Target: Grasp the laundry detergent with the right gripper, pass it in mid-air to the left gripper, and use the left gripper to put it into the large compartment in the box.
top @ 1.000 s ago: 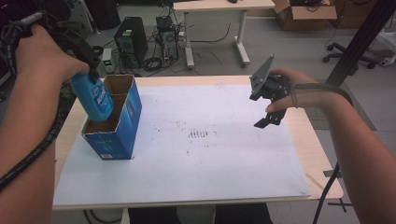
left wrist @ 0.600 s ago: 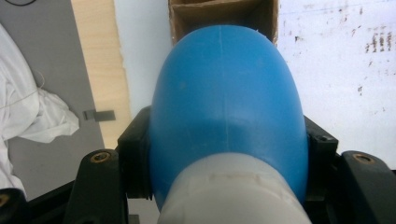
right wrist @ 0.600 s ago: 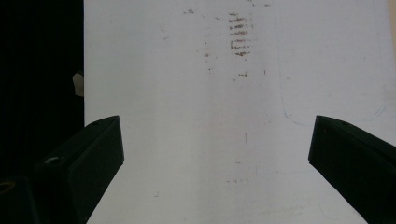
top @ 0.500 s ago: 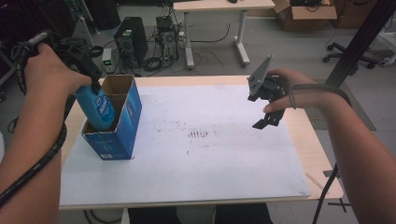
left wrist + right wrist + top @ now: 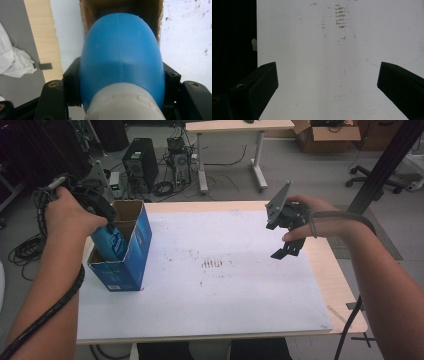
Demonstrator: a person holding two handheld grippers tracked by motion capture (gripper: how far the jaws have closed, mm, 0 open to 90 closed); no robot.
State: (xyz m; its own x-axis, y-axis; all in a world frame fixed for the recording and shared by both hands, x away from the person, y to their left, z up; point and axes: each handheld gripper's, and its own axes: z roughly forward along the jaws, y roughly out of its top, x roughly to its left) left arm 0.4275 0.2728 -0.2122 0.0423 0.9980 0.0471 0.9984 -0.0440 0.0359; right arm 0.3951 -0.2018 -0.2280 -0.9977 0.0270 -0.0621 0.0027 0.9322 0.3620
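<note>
At frame left, the left claw (image 5: 102, 217) grasps a smooth, likely slippery blue bottle (image 5: 111, 242) near its cap, over the box (image 5: 131, 255); right claw (image 5: 286, 247) released.

Worktop (image 5: 345, 285): pale wood, mostly covered by a white sheet (image 5: 240, 305) (wood shows as a strip beyond the sheet's right edge). Blue carton (image 5: 127, 257) stands upright on the sheet, open-topped, brown inside. Right of the carton, near mid-sheet, a patch of brownish smudges (image 5: 212, 264). Fainter specks lie scattered around that patch.
</note>
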